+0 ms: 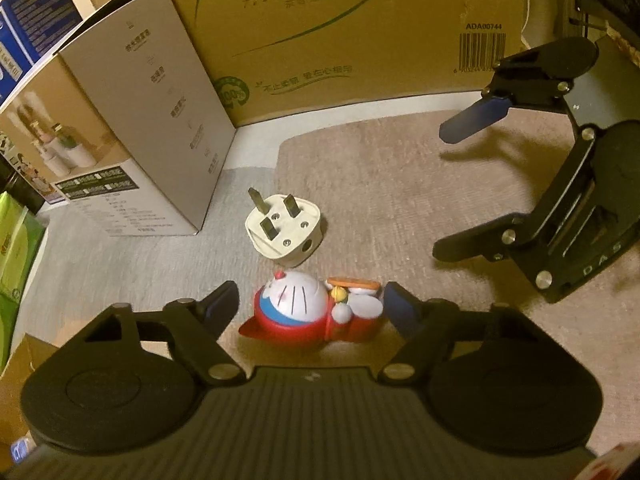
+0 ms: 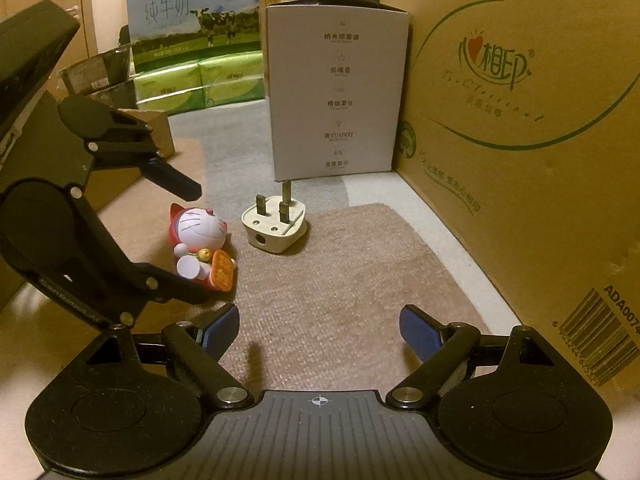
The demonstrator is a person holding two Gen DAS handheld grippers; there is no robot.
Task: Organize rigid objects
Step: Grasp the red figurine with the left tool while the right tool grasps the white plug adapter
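Note:
A small red, white and blue cat figurine [image 1: 316, 308] lies on its side on the brown mat [image 1: 380, 184]. My left gripper [image 1: 310, 308] is open, with one finger on each side of the figurine and not touching it. A white three-pin plug [image 1: 284, 230] lies just beyond it, pins up. The right wrist view shows the figurine [image 2: 202, 246], the plug [image 2: 275, 222] and the left gripper [image 2: 196, 240] around the figurine. My right gripper [image 2: 320, 332] is open and empty above bare mat; it also shows at the right of the left wrist view [image 1: 444, 192].
A tall white product box [image 1: 160, 120] stands to the left of the plug, also seen in the right wrist view [image 2: 338, 92]. A big cardboard carton [image 1: 360, 32] walls off the back. Green tissue packs [image 2: 200, 84] and a milk carton box [image 2: 196, 12] stand further off.

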